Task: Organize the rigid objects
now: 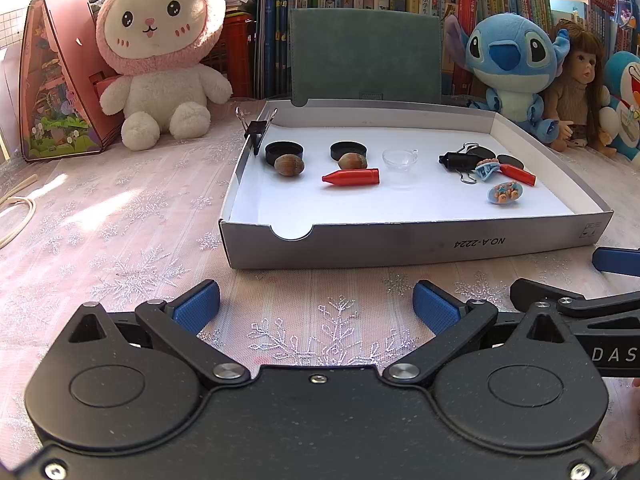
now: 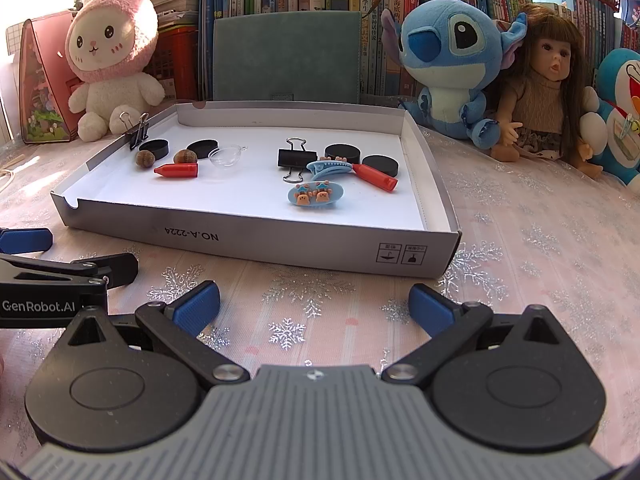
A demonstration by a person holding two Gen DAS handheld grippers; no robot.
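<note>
A shallow grey box [image 1: 400,245] with a white floor stands ahead of both grippers. On its left side lie two black caps [image 1: 284,151], two acorns [image 1: 289,165], a red cone-tipped piece [image 1: 352,177] and a clear cup [image 1: 399,160]. On its right side a black binder clip [image 2: 296,157], blue hair clips [image 2: 316,195], another red piece [image 2: 376,177] and two black caps [image 2: 380,165] crowd together. My left gripper [image 1: 316,306] is open over the tablecloth in front of the box, holding nothing. My right gripper [image 2: 314,306] is open beside it, also with nothing between its fingers.
A binder clip [image 1: 256,128] is clamped on the box's left wall. Plush toys [image 1: 160,52], a doll [image 2: 548,80], a pink house model [image 1: 56,76] and a green folder [image 1: 366,54] line the back before bookshelves. A cord [image 1: 20,216] lies at the far left.
</note>
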